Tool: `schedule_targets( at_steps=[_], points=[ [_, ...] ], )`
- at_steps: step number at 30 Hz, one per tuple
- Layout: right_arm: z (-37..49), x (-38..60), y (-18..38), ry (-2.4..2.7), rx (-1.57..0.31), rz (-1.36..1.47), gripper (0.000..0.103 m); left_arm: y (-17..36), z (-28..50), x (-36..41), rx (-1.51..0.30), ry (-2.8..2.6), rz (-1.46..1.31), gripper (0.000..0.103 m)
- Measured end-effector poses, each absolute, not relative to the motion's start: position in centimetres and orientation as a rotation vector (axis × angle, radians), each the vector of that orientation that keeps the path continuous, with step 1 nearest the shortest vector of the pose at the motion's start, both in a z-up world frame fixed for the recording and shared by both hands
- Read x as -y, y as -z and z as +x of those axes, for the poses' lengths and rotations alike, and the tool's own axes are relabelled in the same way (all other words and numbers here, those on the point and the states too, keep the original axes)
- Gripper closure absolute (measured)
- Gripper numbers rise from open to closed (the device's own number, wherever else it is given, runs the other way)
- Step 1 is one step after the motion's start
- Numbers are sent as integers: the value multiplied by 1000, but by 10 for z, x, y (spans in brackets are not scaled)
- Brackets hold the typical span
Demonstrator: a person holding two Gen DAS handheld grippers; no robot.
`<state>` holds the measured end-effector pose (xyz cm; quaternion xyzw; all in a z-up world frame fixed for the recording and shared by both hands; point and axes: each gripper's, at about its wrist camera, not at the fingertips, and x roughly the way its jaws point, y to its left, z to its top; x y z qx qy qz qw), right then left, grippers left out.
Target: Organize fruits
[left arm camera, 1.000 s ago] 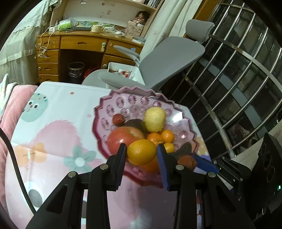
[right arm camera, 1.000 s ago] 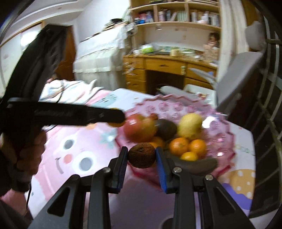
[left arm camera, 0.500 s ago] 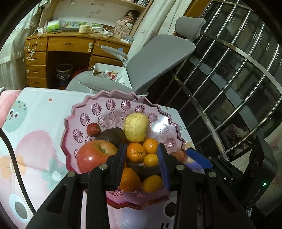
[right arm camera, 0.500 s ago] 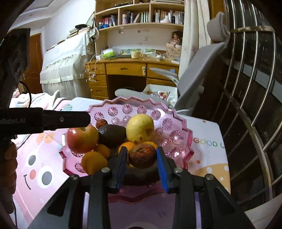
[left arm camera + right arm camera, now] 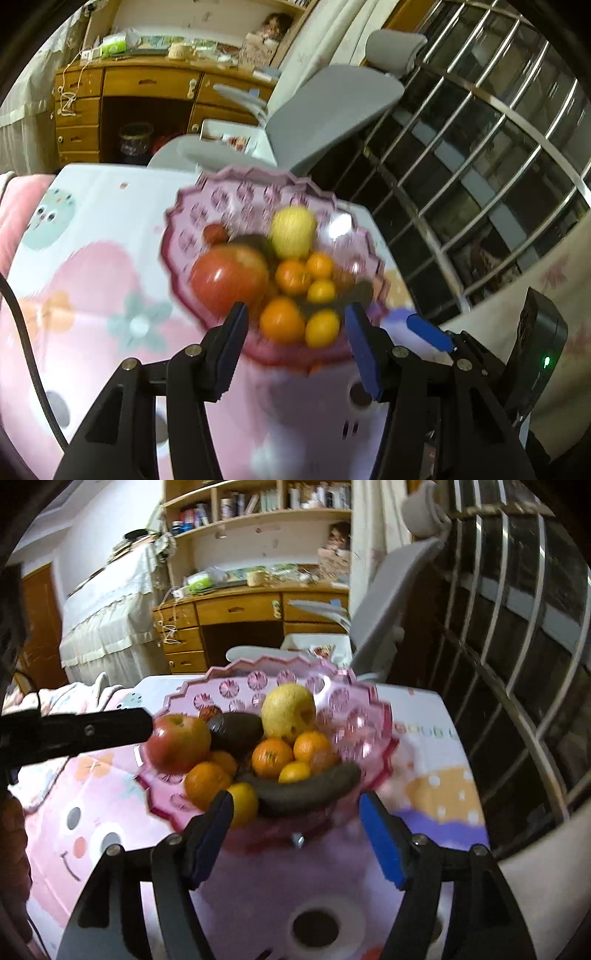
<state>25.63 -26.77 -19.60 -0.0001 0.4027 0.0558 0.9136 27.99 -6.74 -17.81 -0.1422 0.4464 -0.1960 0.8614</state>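
Both sets of tongs are spread wide and carrying nothing: the left gripper (image 5: pixel 295 341) sits low in the left wrist frame with its blue pads parted, and the right gripper (image 5: pixel 297 829) does the same at the bottom of the right wrist frame. Just beyond each pair, in the middle of both frames, sits the pink bowl (image 5: pixel 373 716), scalloped rim and all, heaped with fruit. In the right wrist view a dark banana (image 5: pixel 306 788) lies along the near edge between the spread fingers, with oranges (image 5: pixel 271 757) stacked behind it, a red apple (image 5: pixel 177 744) to the left, a dark avocado (image 5: pixel 234 731) beside that, and a yellow pear (image 5: pixel 288 710) at the back. The risk, as I read it: that heap is loose and rounded, and the nearest small orange (image 5: pixel 242 805) rides right at the rim beside the left finger of the right tongs, so a clumsy nudge from either tool could roll it out onto the pink cartoon tablecloth (image 5: pixel 92 834). The two tools are also close; the other one reaches in from the left edge of the right wrist view towards the apple, so they could knock together over the bowl. The left view is smeared, so fine contact there is hard to judge.
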Motion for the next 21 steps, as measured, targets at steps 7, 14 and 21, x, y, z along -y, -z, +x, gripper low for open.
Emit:
schedule_targets(
  at_steps=[7, 14, 21],
  points=[
    [201, 249, 181, -22, -933, 92, 28, 156, 214, 28, -1035, 396, -243, 35],
    [136, 225, 155, -21, -1059, 159, 21, 137, 141, -6, -1185, 336, -217, 27],
    [73, 215, 127, -129, -1220, 234, 21, 96, 81, -16, -1228, 189, -151, 23]
  ],
)
